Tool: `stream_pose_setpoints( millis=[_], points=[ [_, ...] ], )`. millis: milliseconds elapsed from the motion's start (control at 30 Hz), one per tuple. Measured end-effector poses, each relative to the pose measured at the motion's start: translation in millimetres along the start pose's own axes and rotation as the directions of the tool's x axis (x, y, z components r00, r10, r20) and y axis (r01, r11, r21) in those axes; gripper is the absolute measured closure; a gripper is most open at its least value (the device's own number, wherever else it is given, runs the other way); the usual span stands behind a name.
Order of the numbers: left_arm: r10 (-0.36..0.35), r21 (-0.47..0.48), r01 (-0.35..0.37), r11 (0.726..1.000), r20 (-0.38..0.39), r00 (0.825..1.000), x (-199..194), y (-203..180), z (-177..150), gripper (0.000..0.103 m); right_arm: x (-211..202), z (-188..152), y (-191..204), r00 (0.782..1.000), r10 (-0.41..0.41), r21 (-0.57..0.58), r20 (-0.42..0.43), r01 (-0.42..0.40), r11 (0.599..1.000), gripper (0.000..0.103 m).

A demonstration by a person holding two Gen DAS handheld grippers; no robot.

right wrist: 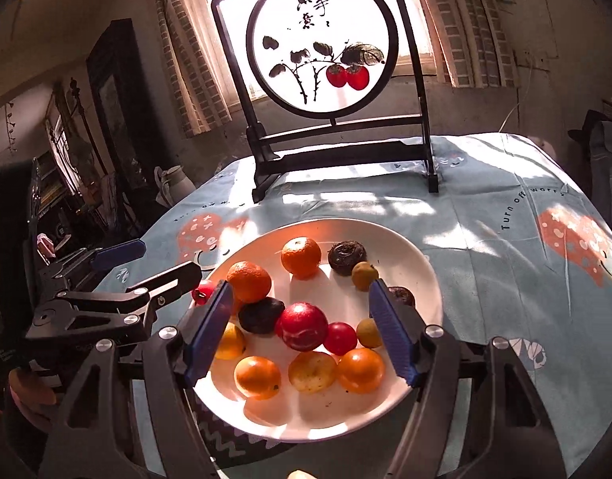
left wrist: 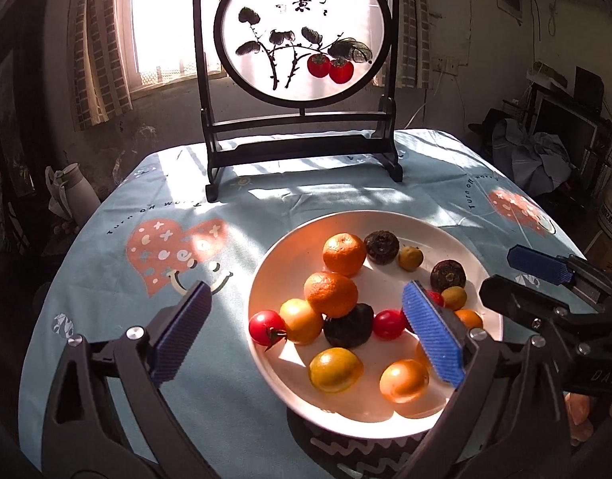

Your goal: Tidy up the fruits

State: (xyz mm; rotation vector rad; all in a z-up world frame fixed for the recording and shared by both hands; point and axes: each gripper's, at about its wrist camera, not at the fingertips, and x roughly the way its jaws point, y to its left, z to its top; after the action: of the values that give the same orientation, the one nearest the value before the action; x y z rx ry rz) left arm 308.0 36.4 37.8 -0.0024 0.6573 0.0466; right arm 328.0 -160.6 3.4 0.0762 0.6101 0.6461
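A white plate (left wrist: 389, 283) sits on the blue tablecloth and holds several fruits. Among them are two mandarins (left wrist: 344, 253), cherry tomatoes (left wrist: 267, 326), dark wrinkled fruits (left wrist: 382, 246) and yellow-orange round fruits (left wrist: 336, 370). My left gripper (left wrist: 306, 311) hovers open over the plate's near left side, its blue pads wide apart and touching nothing. My right gripper (right wrist: 302, 311) is open above the plate (right wrist: 409, 267), with a large red fruit (right wrist: 304, 326) lying below the gap between its pads. Each gripper shows in the other's view: the right gripper (left wrist: 513, 275) and the left gripper (right wrist: 154, 263).
A black-framed round screen (left wrist: 302, 32) painted with persimmons stands at the table's far side, in front of a bright window. A white jug (left wrist: 72, 191) stands beyond the table's left edge. Clutter fills the room's right side. The tablecloth (left wrist: 106, 259) shows to the left of the plate.
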Motion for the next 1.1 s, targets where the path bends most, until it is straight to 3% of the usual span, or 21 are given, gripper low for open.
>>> stream_pose_setpoints(
  millis=[33, 67, 300, 467, 567, 1100],
  points=[
    [-0.014, 0.003, 0.014, 1.0, -0.001, 1.0, -6, -1, -6, 0.002, -7, -6, 4, 1.0, 0.011, -0.014, -0.009, -0.011, 1.0, 0.003],
    [-0.034, 0.003, 0.034, 0.999, -0.003, 0.999, -13, 0, -12, 0.002, -16, -13, 8, 1.0, -0.014, -0.023, -0.005, 0.014, 1.0, 0.001],
    [-0.032, 0.028, 0.034, 0.999, -0.069, 0.997, -41, -3, -71, 0.002, -60, -78, 16, 0.998, -0.012, -0.045, -0.056, 0.01, 0.999, 0.001],
    [-0.046, 0.03, 0.049, 0.998, -0.069, 0.997, -57, 0, -106, 0.002, -73, -111, 14, 0.994, -0.038, -0.078, -0.103, 0.03, 0.996, 0.001],
    [-0.008, 0.045, 0.012, 0.999, -0.085, 0.996, -56, 0, -113, 0.002, -73, -117, 14, 0.988, -0.098, -0.087, -0.116, 0.088, 0.992, 0.001],
    [0.011, 0.042, -0.008, 0.999, -0.064, 0.998, -59, 3, -115, 0.002, -71, -117, 14, 0.987, -0.109, -0.095, -0.119, 0.098, 0.991, 0.001]
  ],
)
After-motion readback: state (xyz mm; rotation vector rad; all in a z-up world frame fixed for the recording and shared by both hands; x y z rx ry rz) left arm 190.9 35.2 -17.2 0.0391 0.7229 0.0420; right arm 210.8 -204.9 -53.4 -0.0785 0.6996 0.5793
